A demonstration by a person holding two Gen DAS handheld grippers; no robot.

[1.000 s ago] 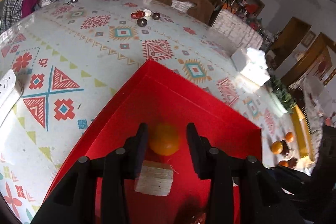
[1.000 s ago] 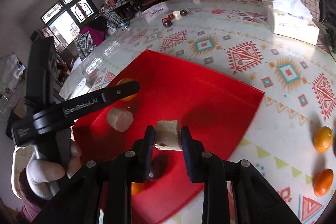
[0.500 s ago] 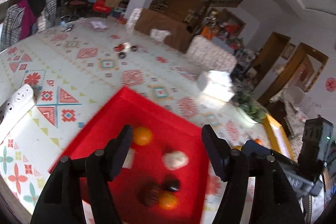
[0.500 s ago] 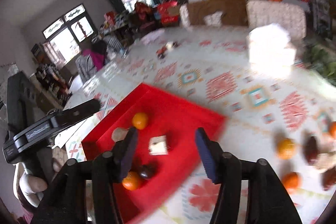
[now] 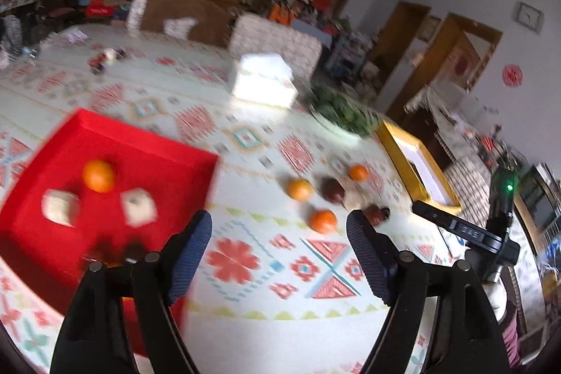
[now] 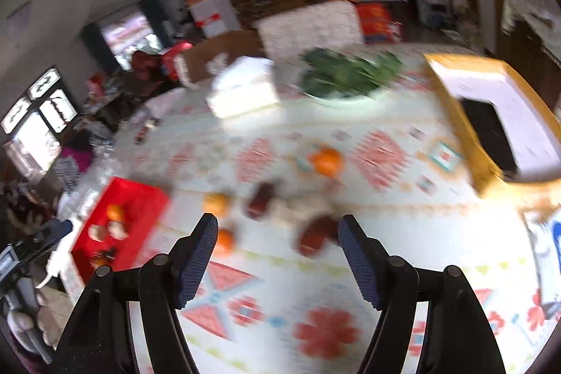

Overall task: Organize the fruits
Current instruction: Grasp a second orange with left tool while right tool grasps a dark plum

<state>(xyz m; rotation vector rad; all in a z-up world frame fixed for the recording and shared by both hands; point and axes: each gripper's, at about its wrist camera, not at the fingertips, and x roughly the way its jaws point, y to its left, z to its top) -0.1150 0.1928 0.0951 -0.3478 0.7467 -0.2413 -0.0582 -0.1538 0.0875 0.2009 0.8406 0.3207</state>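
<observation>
Both grippers had lifted away from the red tray [image 5: 147,146], leaving an orange [image 5: 98,176] and two pale cubes [image 5: 138,206] inside. Left gripper [image 5: 278,233] and right gripper [image 6: 273,233] hung spread wide, empty, above loose oranges [image 5: 322,221] and dark fruits [image 6: 313,235]. No lettering was legible.

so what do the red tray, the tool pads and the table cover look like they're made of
Red tray: probably card or thin plastic, matte, since it shows flat even colour and low straight walls; blur leaves it open. Left tool pads: dark blue with a fine ribbed grid, likely rubber or textured plastic. Table cover: printed geometric pattern with a soft sheen, probably vinyl or oilcloth.
</observation>
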